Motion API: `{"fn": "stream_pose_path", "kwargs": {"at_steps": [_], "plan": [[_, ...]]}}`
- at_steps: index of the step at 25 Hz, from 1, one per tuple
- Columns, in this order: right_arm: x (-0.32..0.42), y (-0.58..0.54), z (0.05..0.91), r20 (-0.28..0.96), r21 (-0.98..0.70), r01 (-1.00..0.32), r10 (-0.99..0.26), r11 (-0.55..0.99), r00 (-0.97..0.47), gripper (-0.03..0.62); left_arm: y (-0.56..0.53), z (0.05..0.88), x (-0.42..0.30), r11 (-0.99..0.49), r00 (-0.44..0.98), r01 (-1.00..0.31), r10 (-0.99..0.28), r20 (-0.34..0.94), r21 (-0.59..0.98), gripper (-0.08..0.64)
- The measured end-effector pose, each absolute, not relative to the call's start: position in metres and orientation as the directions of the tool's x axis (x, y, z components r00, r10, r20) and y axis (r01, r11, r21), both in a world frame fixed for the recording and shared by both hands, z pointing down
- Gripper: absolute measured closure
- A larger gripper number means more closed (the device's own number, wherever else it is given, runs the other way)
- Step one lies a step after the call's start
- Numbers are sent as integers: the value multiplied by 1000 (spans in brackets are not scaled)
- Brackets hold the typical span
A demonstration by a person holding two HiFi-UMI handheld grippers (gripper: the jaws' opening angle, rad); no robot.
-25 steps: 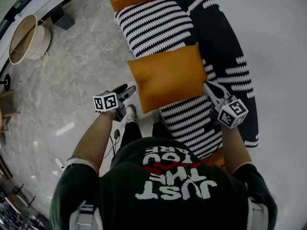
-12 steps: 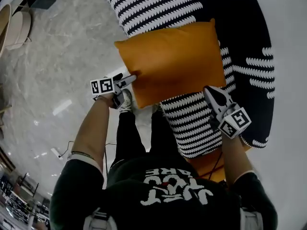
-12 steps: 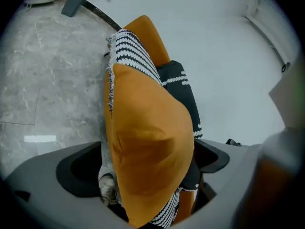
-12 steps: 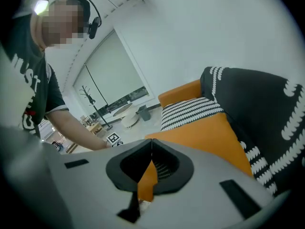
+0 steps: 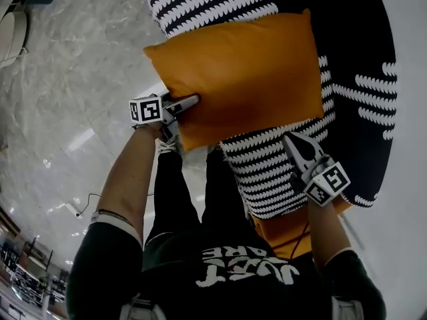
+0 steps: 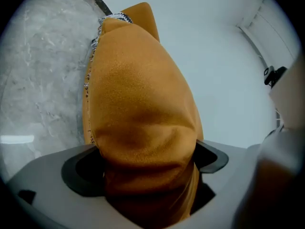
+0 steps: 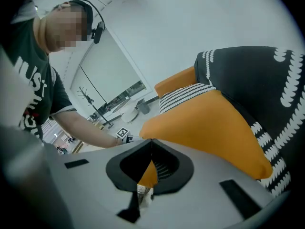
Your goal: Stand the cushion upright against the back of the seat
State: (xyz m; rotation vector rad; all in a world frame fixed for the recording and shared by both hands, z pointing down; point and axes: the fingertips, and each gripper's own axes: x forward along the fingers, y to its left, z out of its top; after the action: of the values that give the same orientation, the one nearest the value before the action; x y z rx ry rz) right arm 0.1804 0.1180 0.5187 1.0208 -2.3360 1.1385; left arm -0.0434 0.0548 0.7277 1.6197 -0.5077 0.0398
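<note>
An orange cushion [image 5: 247,72] lies flat on the striped seat [image 5: 267,172], in front of the black backrest [image 5: 363,79]. My left gripper [image 5: 190,101] is at the cushion's near left edge. In the left gripper view the cushion [image 6: 138,104] fills the gap between the wide-set jaws of that gripper [image 6: 145,157]; I cannot see the pads squeezing it. My right gripper [image 5: 290,141] points at the cushion's near right edge and is just short of it. Its jaws meet at the tips [image 7: 151,141], with the cushion [image 7: 205,128] beyond them.
A second orange cushion [image 5: 283,231] lies on the seat under my right forearm, and a third [image 7: 174,82] sits at the seat's far end. Marble floor [image 5: 67,112] runs along the left. The person's legs [image 5: 193,192] stand against the seat's front edge.
Both grippers have come down and forward to the cushion. The left jaws have opened and slid around its left edge. The right gripper's tip has neared the near right edge.
</note>
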Motion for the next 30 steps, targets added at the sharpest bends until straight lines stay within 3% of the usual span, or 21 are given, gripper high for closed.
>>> {"fn": "stream_pose_path", "kwargs": {"at_steps": [2, 7, 11, 20, 30], "plan": [[182, 123, 523, 580, -541, -732, -447, 414, -681, 568, 55, 728, -43, -42, 891, -347, -326, 315, 937, -19], [186, 133, 538, 568, -546, -731, -460, 409, -682, 568, 53, 723, -42, -130, 881, -395, -335, 334, 909, 259], [190, 126, 522, 562, -533, -740, -482, 410, -672, 568, 51, 676, -30, -235, 904, -366, -321, 283, 901, 371], [188, 88, 435, 529, -464, -767, -556, 443, -641, 568, 34, 546, -9, -296, 924, -310, -318, 212, 904, 430], [192, 63, 329, 477, -393, -780, -617, 488, -626, 568, 31, 408, -22, -459, 909, -412, -266, 321, 787, 433]]}}
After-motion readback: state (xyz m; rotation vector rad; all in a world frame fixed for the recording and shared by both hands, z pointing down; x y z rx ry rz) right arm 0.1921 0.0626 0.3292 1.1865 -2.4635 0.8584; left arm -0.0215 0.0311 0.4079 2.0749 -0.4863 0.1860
